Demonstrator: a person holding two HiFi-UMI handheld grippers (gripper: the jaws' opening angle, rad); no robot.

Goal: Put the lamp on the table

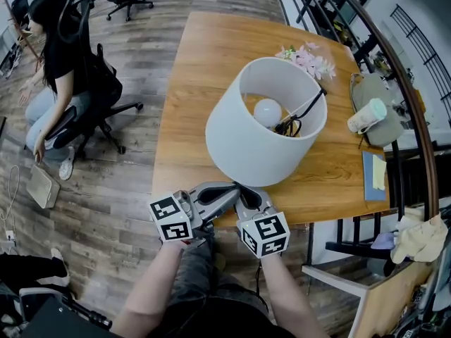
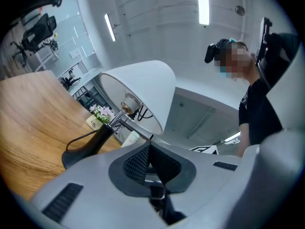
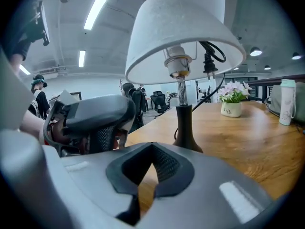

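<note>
Two claws are held close together at the near edge of the wooden counter (image 1: 204,55), and both are pointed toward the lamp (image 1: 243,150). The left claw (image 1: 224,192) is closed: in the left gripper view its pads are pressed together at the tip, and nothing is seen pinched between them. The right claw (image 1: 248,197) is likewise shut and empty, its pads met with only the counter seen beyond them. The lamp is stood upright on the counter, just past the claw tips and near the near edge. In the right gripper view its dark base (image 3: 186,130) is planted on the wood, and a strip of bare counter is seen between the base and the right claw's tip. Whether the left claw is touching the lamp cannot be told. The base is hidden from the head view by the white shade (image 3: 181,27), inside which a round bulb (image 1: 268,111) and a black cord (image 1: 296,122) with its plug are seen. Pink flowers (image 1: 310,60) are set at the far side of the counter, and a white bottle (image 1: 366,116) is seen to the right. A person (image 1: 60,62) is seated on an office chair (image 1: 99,83) on the floor (image 1: 120,182) at the left.
</note>
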